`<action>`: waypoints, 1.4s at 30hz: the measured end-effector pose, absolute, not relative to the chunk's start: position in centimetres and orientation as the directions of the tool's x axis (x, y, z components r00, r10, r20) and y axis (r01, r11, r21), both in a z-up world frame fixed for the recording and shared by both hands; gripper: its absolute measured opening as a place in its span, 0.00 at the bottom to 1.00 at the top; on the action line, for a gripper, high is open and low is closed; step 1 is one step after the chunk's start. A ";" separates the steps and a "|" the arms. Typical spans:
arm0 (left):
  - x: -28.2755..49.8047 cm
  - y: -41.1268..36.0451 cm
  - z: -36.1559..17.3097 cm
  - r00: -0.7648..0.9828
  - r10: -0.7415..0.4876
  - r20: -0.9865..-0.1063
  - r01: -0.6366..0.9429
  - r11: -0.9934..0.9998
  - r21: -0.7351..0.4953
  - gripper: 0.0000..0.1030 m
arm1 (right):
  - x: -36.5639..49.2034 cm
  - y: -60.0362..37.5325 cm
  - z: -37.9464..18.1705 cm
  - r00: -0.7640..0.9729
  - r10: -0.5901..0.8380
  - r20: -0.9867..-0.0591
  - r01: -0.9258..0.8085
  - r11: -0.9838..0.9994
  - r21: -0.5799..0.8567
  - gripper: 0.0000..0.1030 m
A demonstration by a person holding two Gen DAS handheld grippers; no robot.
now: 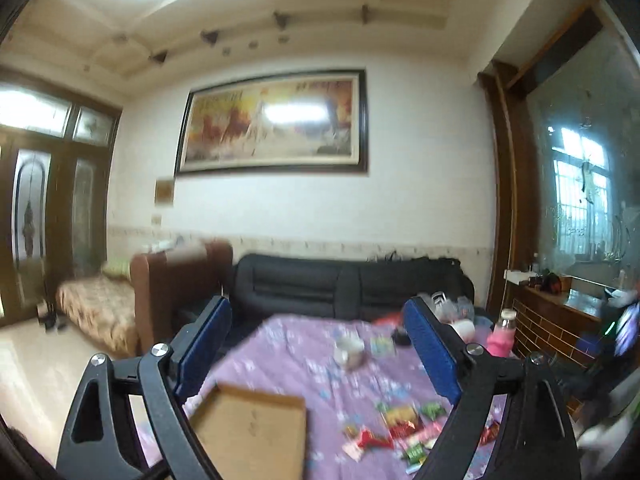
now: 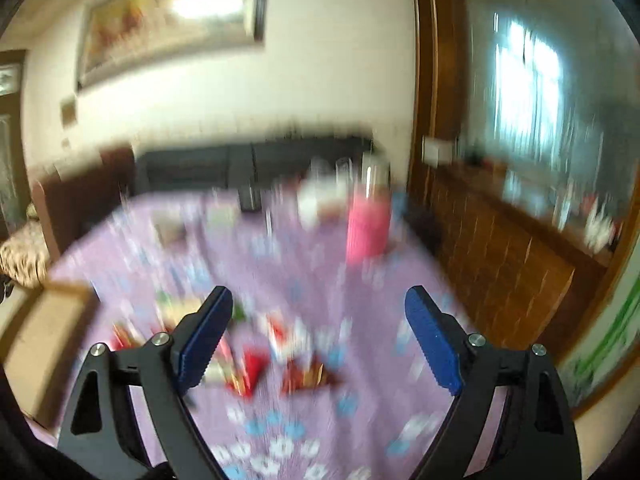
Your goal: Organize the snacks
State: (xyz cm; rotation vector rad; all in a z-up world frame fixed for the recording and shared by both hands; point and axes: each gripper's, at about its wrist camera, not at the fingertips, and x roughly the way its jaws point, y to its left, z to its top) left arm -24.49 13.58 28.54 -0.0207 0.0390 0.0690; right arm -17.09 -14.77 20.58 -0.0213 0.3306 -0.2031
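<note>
L gripper (image 1: 318,320): jaws spread wide, nothing btwn the blue pads, held up over the table, aimed about level.
R gripper (image 2: 319,308): also spread, empty, tilted a bit down.
Snacks (image 1: 400,430): small wrapped packets (red, green, yellow) strewn on the purple floral tablecloth (image 1: 300,360), below both grippers, not touching either.
Cardboard box (image 1: 252,428): open, just left of the snacks.
Pink bottle (image 1: 502,338): further back, right side.
Far: black sofa (image 1: 344,288), framed painting (image 1: 276,120) (view blurred).
</note>
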 end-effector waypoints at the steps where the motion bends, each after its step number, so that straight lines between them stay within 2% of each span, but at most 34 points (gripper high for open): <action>1: -24.1 13.8 29.5 0.998 0.041 -0.052 -0.042 0.999 -0.022 0.86 | -18.1 -14.5 23.6 0.940 -0.202 -0.273 0.189 0.979 -0.073 0.91; 4: -22.9 14.8 33.5 0.993 -0.055 -0.100 0.049 0.997 -0.056 0.86 | -19.5 -14.5 30.3 0.970 -0.151 -0.192 0.146 0.989 -0.038 0.92; 9: -23.8 15.5 39.8 0.997 0.079 0.018 -0.079 0.996 0.040 0.87 | -21.1 -14.9 39.1 0.988 -0.049 -0.145 0.053 0.998 0.028 0.92; 10: -23.4 15.5 40.1 0.996 0.086 0.012 -0.087 0.995 0.051 0.88 | -20.9 -14.9 40.2 0.988 -0.031 -0.148 0.037 0.999 0.035 0.93; 12: -21.8 16.0 39.7 0.997 0.049 -0.060 -0.045 0.997 0.063 0.91 | -19.9 -14.7 40.3 0.982 0.030 -0.185 -0.022 0.999 0.046 0.95; 14: -19.9 16.6 37.0 0.991 -0.018 -0.136 0.021 0.999 0.025 0.97 | -18.2 -14.1 38.3 0.961 0.095 -0.259 -0.082 0.995 0.062 0.96; 17: -17.6 17.2 31.1 0.974 -0.117 -0.192 0.112 0.993 -0.038 0.97 | -15.3 -12.0 32.0 0.907 0.210 -0.365 -0.191 0.978 0.087 0.96; 20: -14.9 17.4 25.8 0.938 -0.165 -0.306 0.151 0.986 -0.072 0.97 | -11.9 -9.6 22.7 0.810 0.282 -0.513 -0.255 0.959 0.125 0.94; 22: -12.0 16.8 21.1 0.890 -0.206 -0.407 0.181 0.979 -0.098 0.97 | -9.5 -8.3 16.0 0.702 0.356 -0.617 -0.294 0.934 0.204 0.76; 23: -10.6 16.2 18.7 0.862 -0.227 -0.454 0.202 0.974 -0.103 0.96 | -8.6 -8.2 14.0 0.664 0.372 -0.649 -0.296 0.928 0.229 0.71; 24: -9.8 15.9 16.9 0.840 -0.229 -0.491 0.208 0.973 -0.099 0.90 | -7.4 -7.7 10.8 0.612 0.394 -0.686 -0.295 0.918 0.264 0.66; 25: -8.5 15.5 14.9 0.810 -0.231 -0.540 0.214 0.972 -0.095 0.80 | -7.0 -7.4 9.3 0.591 0.401 -0.700 -0.290 0.915 0.280 0.65; 27: -6.5 15.0 11.0 0.735 -0.270 -0.623 0.247 0.961 -0.125 0.66 | -5.8 -7.2 5.6 0.558 0.393 -0.731 -0.273 0.919 0.285 0.65; 28: -6.0 14.6 9.7 0.707 -0.284 -0.647 0.258 0.956 -0.138 0.65 | -5.0 -7.0 4.0 0.545 0.386 -0.744 -0.272 0.921 0.279 0.65; 31: -4.2 13.5 6.0 0.646 -0.259 -0.718 0.245 0.961 -0.126 0.65 | -3.8 -6.2 1.7 0.522 0.372 -0.767 -0.279 0.925 0.258 0.63; 35: -2.1 11.9 3.3 0.596 -0.216 -0.773 0.264 0.962 -0.065 0.65 | -3.6 -4.7 1.5 0.510 0.358 -0.782 -0.294 0.927 0.233 0.62; 40: -0.1 10.3 2.1 0.552 -0.152 -0.820 0.293 0.956 0.020 0.65 | -2.9 -4.7 -0.1 0.488 0.403 -0.774 -0.309 0.909 0.278 0.39; 42: 0.5 9.8 1.6 0.542 -0.128 -0.831 0.309 0.950 0.055 0.65 | -2.8 -5.3 -0.2 0.472 0.440 -0.764 -0.306 0.894 0.326 0.39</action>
